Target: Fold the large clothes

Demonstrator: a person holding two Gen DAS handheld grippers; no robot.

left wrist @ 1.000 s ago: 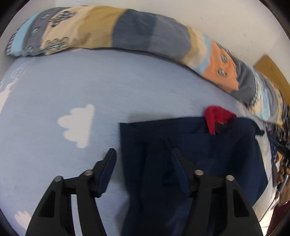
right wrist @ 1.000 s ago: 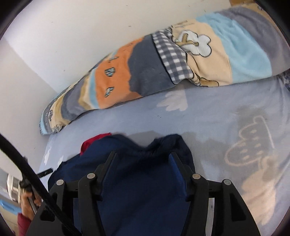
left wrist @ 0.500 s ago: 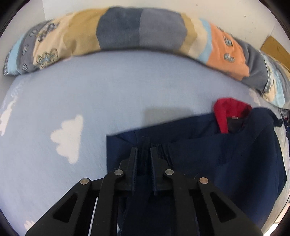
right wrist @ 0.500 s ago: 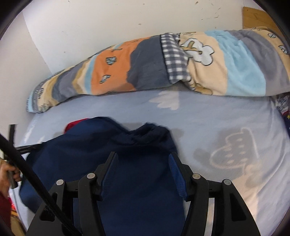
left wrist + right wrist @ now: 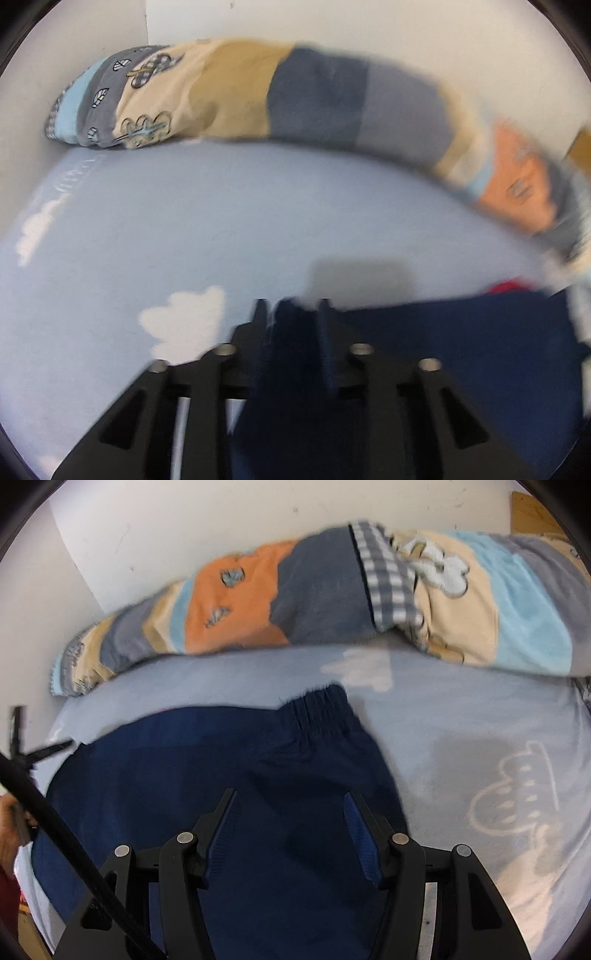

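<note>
Blue bedsheet (image 5: 461,709), navy garment (image 5: 461,350) pinched between left fingers (image 5: 325,332)

Garment (image 5: 229,775) on the bedsheet (image 5: 461,720), rolled blanket (image 5: 332,598) behind, against the wall (image 5: 221,517)

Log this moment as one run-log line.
left gripper: shut on navy garment | right gripper: open, over garment | surface: blue bedsheet | fold: unfinished

A pale blue bedsheet printed with white clouds (image 5: 221,229) fills the middle. A long rolled patchwork fleece blanket (image 5: 321,598) lies along the white wall (image 5: 184,520) from 9 to 3 o'clock.
</note>
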